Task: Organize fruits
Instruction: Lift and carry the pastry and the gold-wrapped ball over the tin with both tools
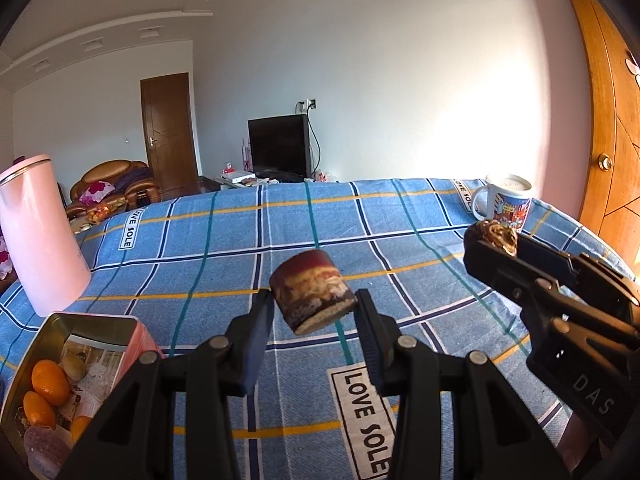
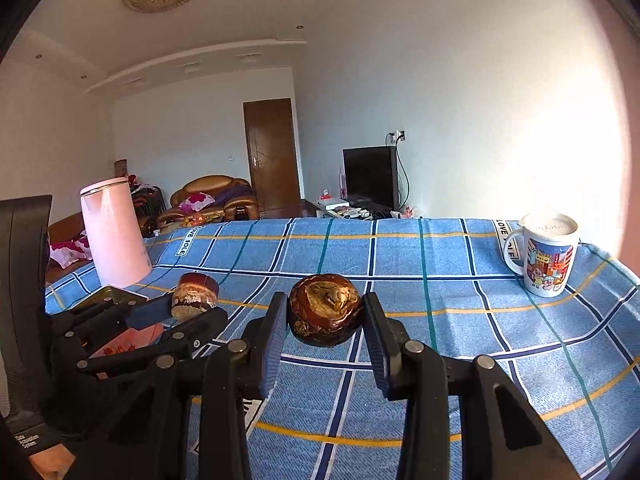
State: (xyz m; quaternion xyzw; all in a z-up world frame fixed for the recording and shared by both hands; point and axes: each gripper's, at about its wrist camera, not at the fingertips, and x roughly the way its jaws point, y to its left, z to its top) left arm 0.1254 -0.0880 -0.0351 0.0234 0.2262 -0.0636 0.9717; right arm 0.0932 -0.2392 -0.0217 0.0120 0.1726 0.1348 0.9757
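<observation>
Left gripper [image 1: 314, 308] clamped on cut fruit chunk [image 1: 312, 292], held above blue plaid cloth [image 1: 224, 248], flat cut face down-forward. Tin box [image 1: 92, 324] with oranges [image 1: 50, 382] sits just left-below, so left hand nearer, short move left. Right gripper [image 2: 325, 312] clamped on round brown fruit [image 2: 325, 310], also lifted; box well left of it, past left gripper. Farther: pink kettle [image 1: 40, 236], mug [image 2: 548, 256] at far right edge
</observation>
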